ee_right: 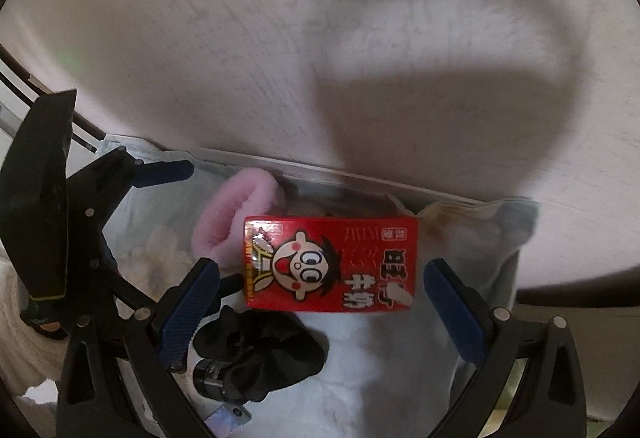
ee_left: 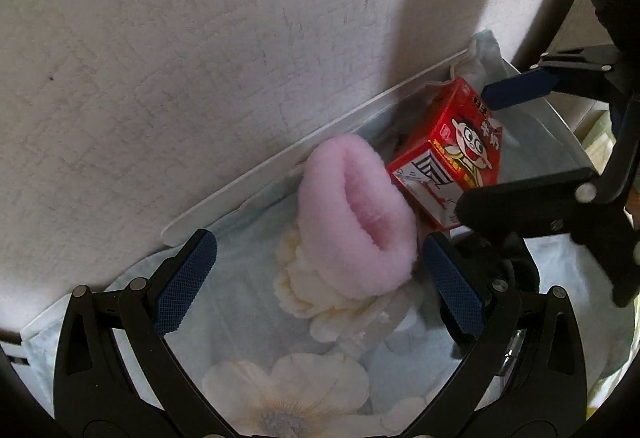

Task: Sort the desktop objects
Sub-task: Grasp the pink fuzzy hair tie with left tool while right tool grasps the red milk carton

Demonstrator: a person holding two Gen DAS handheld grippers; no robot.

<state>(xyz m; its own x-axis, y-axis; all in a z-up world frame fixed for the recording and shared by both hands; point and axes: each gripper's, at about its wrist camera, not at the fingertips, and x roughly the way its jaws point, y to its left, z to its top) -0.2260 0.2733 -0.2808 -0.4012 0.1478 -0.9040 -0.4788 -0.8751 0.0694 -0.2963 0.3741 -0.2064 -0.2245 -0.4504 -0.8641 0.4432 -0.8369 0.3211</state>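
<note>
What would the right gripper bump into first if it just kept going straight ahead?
Most likely the red milk carton. It sits right ahead of the right gripper, between the open jaws. Depth is hard to judge through the fisheye.

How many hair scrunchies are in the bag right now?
2. A pink scrunchie lies near the bag's back edge, left of the red milk carton. A black scrunchie lies in front of the carton. More may be hidden underneath.

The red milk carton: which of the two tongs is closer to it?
Right. The right tongs are open around the red milk carton, which sits between their fingers. The left tongs are open over the pink fluffy band beside it.
</note>
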